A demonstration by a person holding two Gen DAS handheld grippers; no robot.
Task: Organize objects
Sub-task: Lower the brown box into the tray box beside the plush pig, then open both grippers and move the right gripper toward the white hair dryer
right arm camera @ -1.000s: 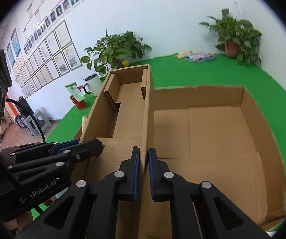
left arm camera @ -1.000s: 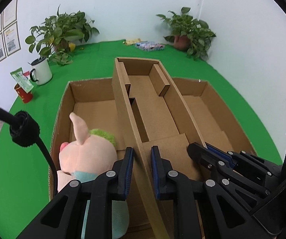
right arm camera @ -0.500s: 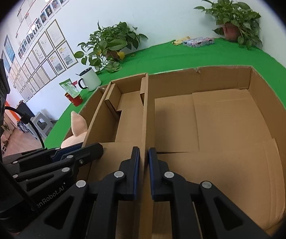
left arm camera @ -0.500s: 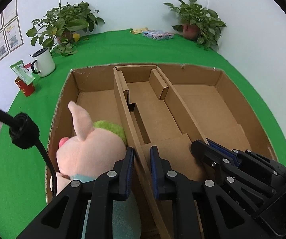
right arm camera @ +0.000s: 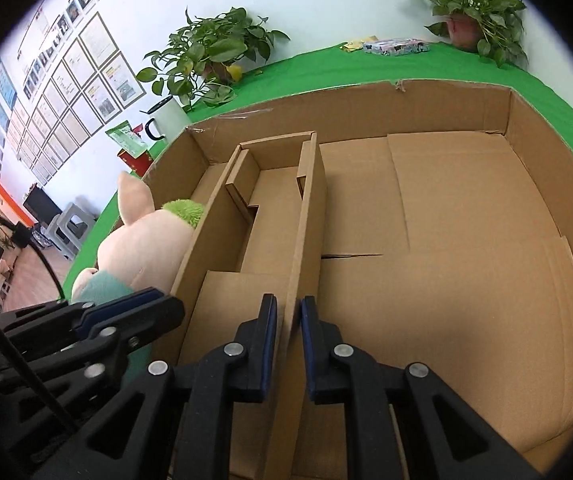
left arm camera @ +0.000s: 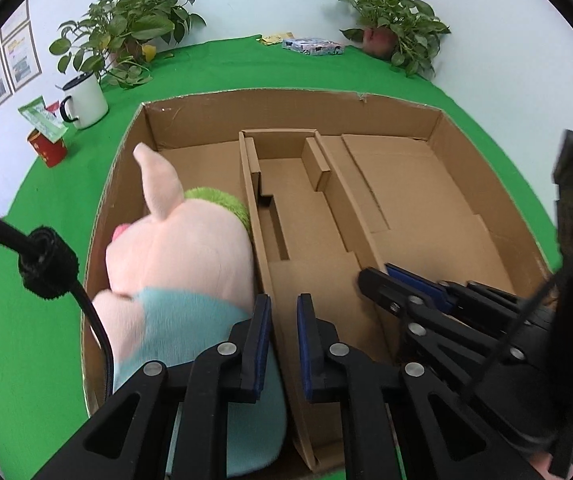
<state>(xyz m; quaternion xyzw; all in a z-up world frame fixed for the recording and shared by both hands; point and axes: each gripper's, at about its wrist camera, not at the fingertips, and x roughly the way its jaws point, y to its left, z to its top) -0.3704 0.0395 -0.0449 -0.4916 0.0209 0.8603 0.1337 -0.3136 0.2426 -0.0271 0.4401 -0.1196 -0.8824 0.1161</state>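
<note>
Cardboard insert [left arm camera: 306, 216] sits in the box [left arm camera: 486, 168] as my left gripper [left arm camera: 284, 344] clamps one wall while my right gripper [right arm camera: 288, 344], straddling the other, begins releasing.

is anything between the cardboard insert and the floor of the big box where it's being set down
Nothing visible does. The cardboard insert sits in the middle of the big box. The plush pig lies beside its left wall, not under it. The left gripper pinches that wall; the right gripper is opening around the other.
</note>
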